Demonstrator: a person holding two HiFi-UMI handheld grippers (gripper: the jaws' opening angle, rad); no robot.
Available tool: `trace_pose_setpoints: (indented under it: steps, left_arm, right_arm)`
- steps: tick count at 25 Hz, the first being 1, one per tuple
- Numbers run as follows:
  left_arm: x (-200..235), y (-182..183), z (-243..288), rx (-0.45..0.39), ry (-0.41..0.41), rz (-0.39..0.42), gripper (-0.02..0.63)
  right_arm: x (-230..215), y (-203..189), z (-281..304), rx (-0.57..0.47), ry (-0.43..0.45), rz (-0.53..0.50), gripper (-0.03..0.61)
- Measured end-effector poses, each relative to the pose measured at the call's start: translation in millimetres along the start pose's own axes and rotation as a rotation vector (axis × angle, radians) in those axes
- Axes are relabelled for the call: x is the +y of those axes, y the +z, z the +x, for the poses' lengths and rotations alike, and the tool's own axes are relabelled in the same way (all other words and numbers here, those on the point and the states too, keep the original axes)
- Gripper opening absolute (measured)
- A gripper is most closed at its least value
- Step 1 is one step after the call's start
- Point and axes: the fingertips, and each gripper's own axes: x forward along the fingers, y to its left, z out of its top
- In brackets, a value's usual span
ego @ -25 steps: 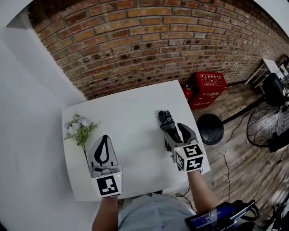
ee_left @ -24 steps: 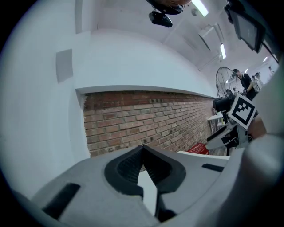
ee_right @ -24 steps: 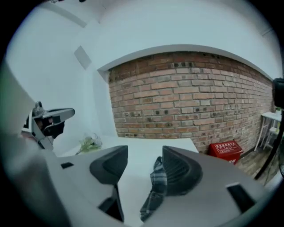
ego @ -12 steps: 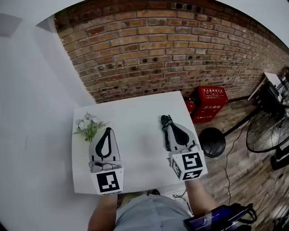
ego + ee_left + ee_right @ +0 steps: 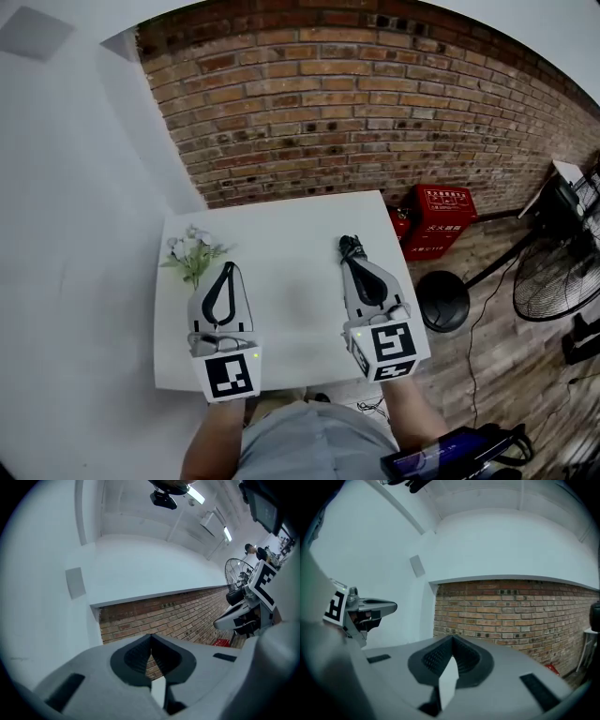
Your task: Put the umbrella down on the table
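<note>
Just past the tip of the right tool [image 5: 356, 266], the folded dark umbrella [image 5: 349, 247] lies on the white surface [image 5: 281, 234]; in the head view the tool covers its near end. The right tool's jaws are pressed together at their tips, with nothing between them, as the right gripper view shows [image 5: 452, 638]. That view looks out level at the brick wall [image 5: 511, 616] and shows none of the surface.

To the left of the right tool, well apart from it, the left tool [image 5: 226, 267] is held side by side with it and points the same way. Its jaws also meet at the tips and hold nothing [image 5: 151, 639]. A small bunch of pale flowers [image 5: 194, 258] lies on the surface just to the left of the left tool's tip.

To the right of the right tool, off the surface, a red box [image 5: 444, 214] stands on the wooden floor against the wall. Nearer the person are a black round base [image 5: 441, 298] and a standing fan [image 5: 553, 281].
</note>
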Motion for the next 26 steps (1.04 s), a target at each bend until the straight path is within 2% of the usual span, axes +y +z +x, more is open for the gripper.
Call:
trace_pose_setpoints:
  steps: [19,26]
  left_arm:
    - [-1,-7,-2,0.001,-0.002,-0.013,0.009]
    - [-16,-5,0,0.006,-0.016,-0.006,0.009]
  right_arm:
    - [2,-2,0,0.002,-0.01,-0.023,0.005]
    - [-9,-8,-3,0.018,-0.01,-0.02,0.005]
